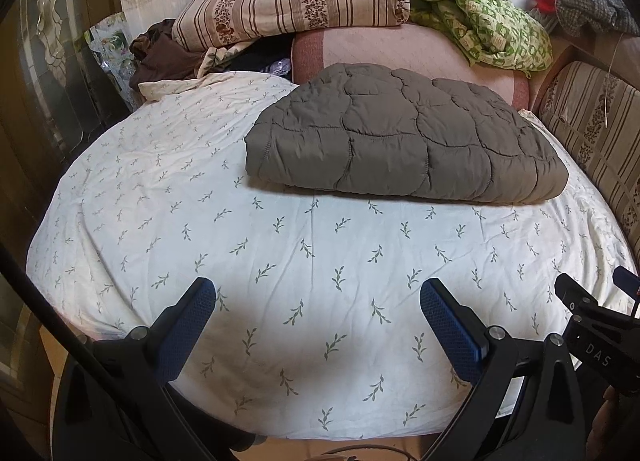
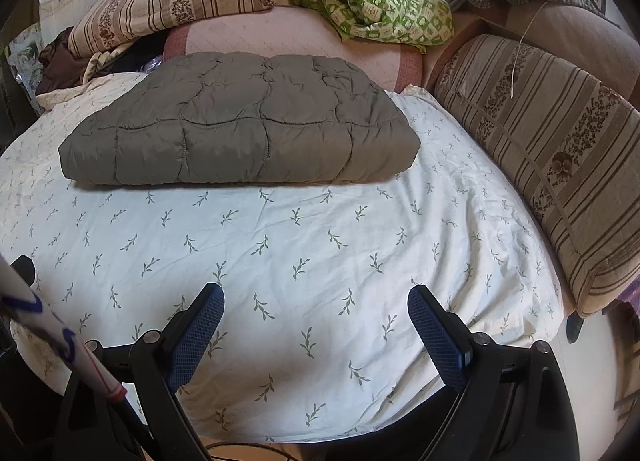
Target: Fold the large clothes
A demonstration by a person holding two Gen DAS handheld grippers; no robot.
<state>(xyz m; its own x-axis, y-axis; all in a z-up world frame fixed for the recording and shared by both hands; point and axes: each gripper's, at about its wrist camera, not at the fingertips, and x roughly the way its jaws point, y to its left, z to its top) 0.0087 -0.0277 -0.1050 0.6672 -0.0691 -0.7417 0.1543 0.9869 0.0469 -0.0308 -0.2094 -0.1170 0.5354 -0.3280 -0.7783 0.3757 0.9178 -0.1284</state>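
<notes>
Grey quilted jacket [image 1: 404, 133] sits folded mid-bed [image 1: 280, 261], both claws, left [image 1: 318, 313] and right [image 2: 316, 315], wide open, empty, well short. Puffy stuff probably springs open if grabbed by one layer.

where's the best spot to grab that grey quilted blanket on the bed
Probably the thick near edge of the grey quilted blanket, at its two near corners, coming in low from the front over the sheet. That rounded fold faces both open grippers and sits unobstructed.
</notes>
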